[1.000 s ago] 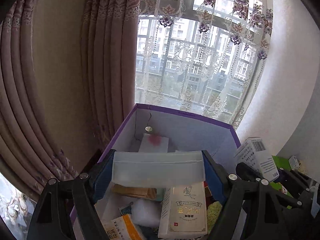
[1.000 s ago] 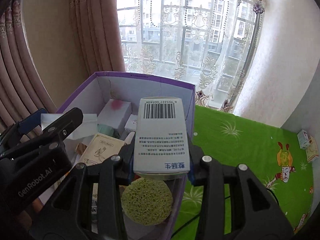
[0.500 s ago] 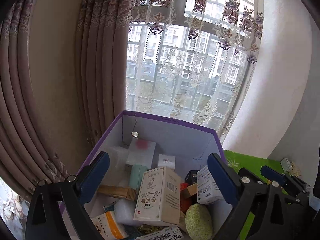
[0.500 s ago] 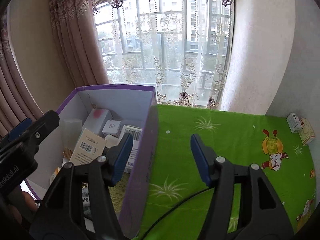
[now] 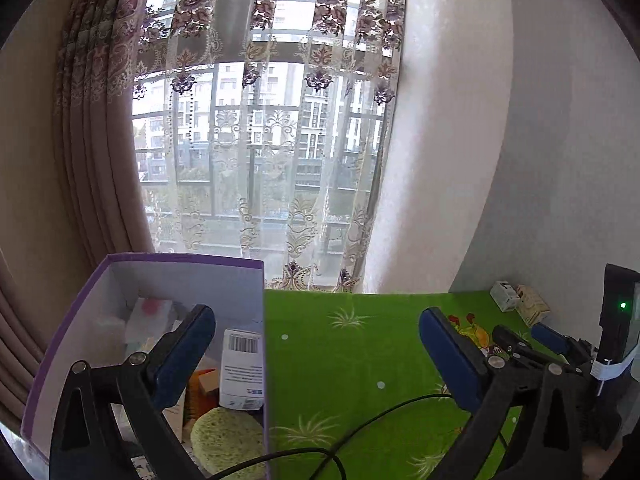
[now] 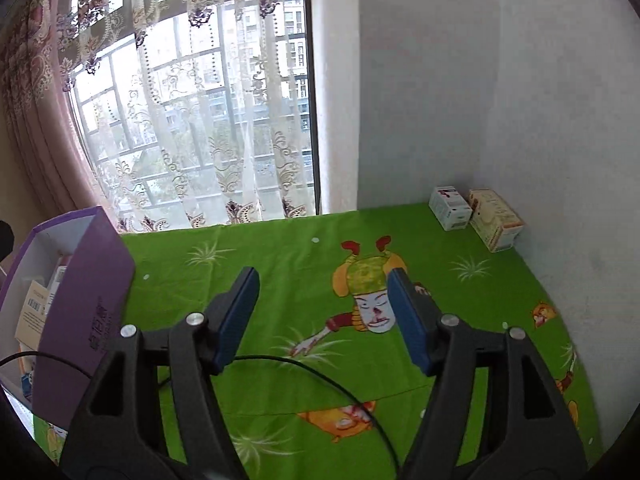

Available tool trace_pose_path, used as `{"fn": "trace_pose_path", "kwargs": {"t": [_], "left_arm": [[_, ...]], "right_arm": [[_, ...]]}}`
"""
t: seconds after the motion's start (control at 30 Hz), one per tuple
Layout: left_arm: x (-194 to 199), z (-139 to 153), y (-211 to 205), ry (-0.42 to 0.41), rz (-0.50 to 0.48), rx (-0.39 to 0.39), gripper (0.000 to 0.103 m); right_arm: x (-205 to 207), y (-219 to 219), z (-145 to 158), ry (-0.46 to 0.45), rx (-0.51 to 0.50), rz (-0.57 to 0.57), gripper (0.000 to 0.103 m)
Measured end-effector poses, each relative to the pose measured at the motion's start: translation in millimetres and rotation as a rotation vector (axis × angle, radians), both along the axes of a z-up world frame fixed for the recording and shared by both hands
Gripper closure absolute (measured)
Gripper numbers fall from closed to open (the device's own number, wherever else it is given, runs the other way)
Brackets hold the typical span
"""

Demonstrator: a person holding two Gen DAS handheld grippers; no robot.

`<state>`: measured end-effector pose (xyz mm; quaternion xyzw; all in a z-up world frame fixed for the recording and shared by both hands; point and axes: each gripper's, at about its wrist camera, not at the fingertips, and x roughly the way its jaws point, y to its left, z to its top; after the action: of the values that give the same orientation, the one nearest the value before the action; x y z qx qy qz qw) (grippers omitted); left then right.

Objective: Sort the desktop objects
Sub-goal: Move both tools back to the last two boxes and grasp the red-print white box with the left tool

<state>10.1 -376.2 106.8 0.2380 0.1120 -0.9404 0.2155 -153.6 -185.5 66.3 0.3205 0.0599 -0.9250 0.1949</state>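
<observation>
Green cloth (image 6: 280,264) by window. Right gripper (image 6: 322,316) wide, empty; left gripper (image 5: 316,356) wide, empty. Two boxes (image 6: 476,218) upper right against wall, unsorted. Purple box (image 5: 256,280) lower left, nearly full. Risk: cable (image 6: 320,376) under jaws snagging during reach.

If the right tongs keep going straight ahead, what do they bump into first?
Probably the green tablecloth. The open right tongs hold nothing and point down over its cartoon figure; nothing stands between, though depth is unclear.
</observation>
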Motion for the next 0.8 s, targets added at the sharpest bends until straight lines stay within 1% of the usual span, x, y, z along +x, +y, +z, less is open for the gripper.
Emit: {"fn": "trace_pose_path", "kwargs": {"t": [0.1, 0.2, 0.23, 0.3, 0.33, 0.4, 0.47, 0.53, 0.63, 0.8], "left_arm": [[-23.7, -5.1, 21.4, -0.007, -0.055, 0.003, 0.0], [-50.2, -15.2, 41.6, -0.003, -0.123, 0.031, 0.0], [-60.6, -19.4, 48.1, -0.007, -0.145, 0.044, 0.0], [-82.2, -27.8, 62.2, -0.025, -0.181, 0.058, 0.0], [-91.8, -31.9, 68.7, -0.034, -0.199, 0.062, 0.0], [-108.9, -37.7, 79.5, -0.047, -0.229, 0.069, 0.0], [-123.1, -42.2, 86.7, -0.061, -0.248, 0.064, 0.0], [-134.2, -46.0, 89.8, -0.069, -0.251, 0.065, 0.0], [-146.8, -52.3, 88.2, -0.079, -0.241, 0.073, 0.0], [-165.5, -61.3, 87.2, -0.096, -0.239, 0.065, 0.0]], "right_arm": [[-28.4, 40.4, -15.3, 0.013, 0.026, -0.067, 0.034], [-58.7, 76.6, -31.0, 0.008, 0.06, -0.157, 0.033], [-68.5, 87.0, -36.2, 0.007, 0.068, -0.189, 0.032], [-87.8, 102.6, -45.5, -0.009, 0.077, -0.236, 0.025], [-97.3, 108.5, -49.6, -0.022, 0.073, -0.246, 0.024], [-115.8, 117.5, -57.7, -0.042, 0.063, -0.248, 0.024], [-135.3, 123.4, -65.5, -0.061, 0.078, -0.259, 0.024], [-156.6, 127.6, -76.7, -0.097, 0.101, -0.268, 0.023], [-186.7, 129.3, -90.1, -0.165, 0.084, -0.244, 0.023], [-220.4, 122.2, -99.9, -0.185, 0.093, -0.206, 0.02]]}}
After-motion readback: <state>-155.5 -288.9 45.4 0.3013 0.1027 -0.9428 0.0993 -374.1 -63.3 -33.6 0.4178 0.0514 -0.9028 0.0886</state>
